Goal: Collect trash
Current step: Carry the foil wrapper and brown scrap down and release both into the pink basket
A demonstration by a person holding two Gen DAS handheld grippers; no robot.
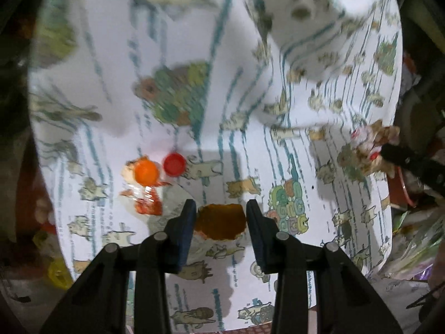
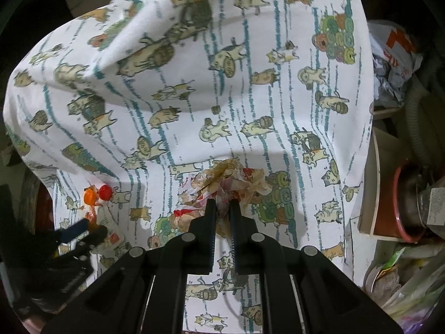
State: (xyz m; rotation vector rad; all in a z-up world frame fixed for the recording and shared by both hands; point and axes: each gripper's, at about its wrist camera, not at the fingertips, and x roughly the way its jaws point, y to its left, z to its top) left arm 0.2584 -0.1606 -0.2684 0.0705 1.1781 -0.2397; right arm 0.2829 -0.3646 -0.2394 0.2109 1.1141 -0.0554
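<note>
My left gripper (image 1: pixel 222 217) is shut on a brown translucent packet (image 1: pixel 221 221), held a little above the cat-print tablecloth (image 1: pixel 250 55). Just left of it lie an orange cap (image 1: pixel 146 171), a red cap (image 1: pixel 173 164) and a torn orange wrapper (image 1: pixel 147 203). My right gripper (image 2: pixel 222 206) is shut on a crumpled paper wrapper (image 2: pixel 230 178) with red print, over the cloth (image 2: pixel 194 83). The right wrist view shows the left gripper (image 2: pixel 89 228) at lower left with the packet (image 2: pixel 94 222), and the two caps (image 2: pixel 97 193) beyond it. The left wrist view is blurred.
Off the cloth's right edge is clutter: a red bowl (image 2: pixel 400 194), a white bag with red print (image 2: pixel 395 50), a leaning board (image 2: pixel 372 183) and a cup of scraps (image 2: pixel 383 278). Yellow plastic (image 1: pixel 57 272) lies by the left edge.
</note>
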